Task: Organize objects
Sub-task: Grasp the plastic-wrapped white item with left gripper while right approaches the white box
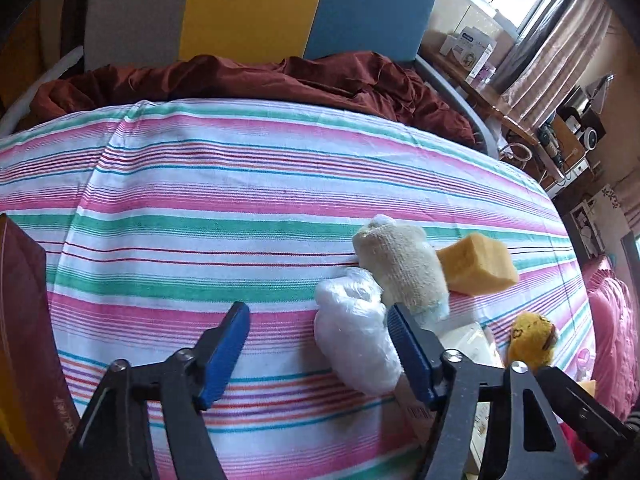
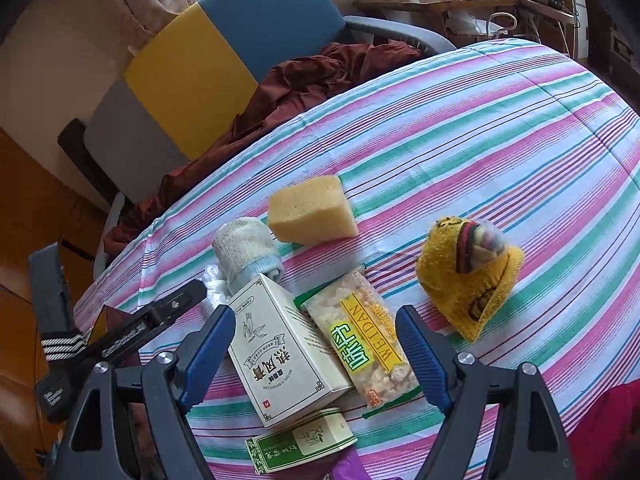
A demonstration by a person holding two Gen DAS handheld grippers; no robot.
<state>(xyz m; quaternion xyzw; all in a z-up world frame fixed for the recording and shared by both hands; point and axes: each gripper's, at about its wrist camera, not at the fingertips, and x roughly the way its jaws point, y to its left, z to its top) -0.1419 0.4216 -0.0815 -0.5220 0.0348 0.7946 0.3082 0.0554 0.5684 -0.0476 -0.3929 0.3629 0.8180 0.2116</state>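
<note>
1. Left wrist view: my left fingers [image 1: 318, 354] are spread wide and empty over the striped bedspread [image 1: 200, 208]. A white plastic bundle [image 1: 352, 344] touches the right one, with the cream sock [image 1: 404, 268] and sponge [image 1: 478, 264] beyond. Red cloth [image 1: 280, 76] and a chair [image 1: 256, 8] lie far off.
2. Right wrist view: my right fingers [image 2: 316, 354] are wide and empty above a white box [image 2: 280, 352] and a snack packet [image 2: 360, 336]. Only here, a green box [image 2: 300, 444] shows nearest; the yellow sock [image 2: 464, 280] sits to the right.

sponge [image 2: 312, 210] behind rolled sock [image 2: 248, 250] | box [image 2: 286, 350] left of, touching snack packet [image 2: 360, 336] | knit bundle [image 2: 470, 276] right, apart | all on bedspread [image 2: 500, 140]
</note>
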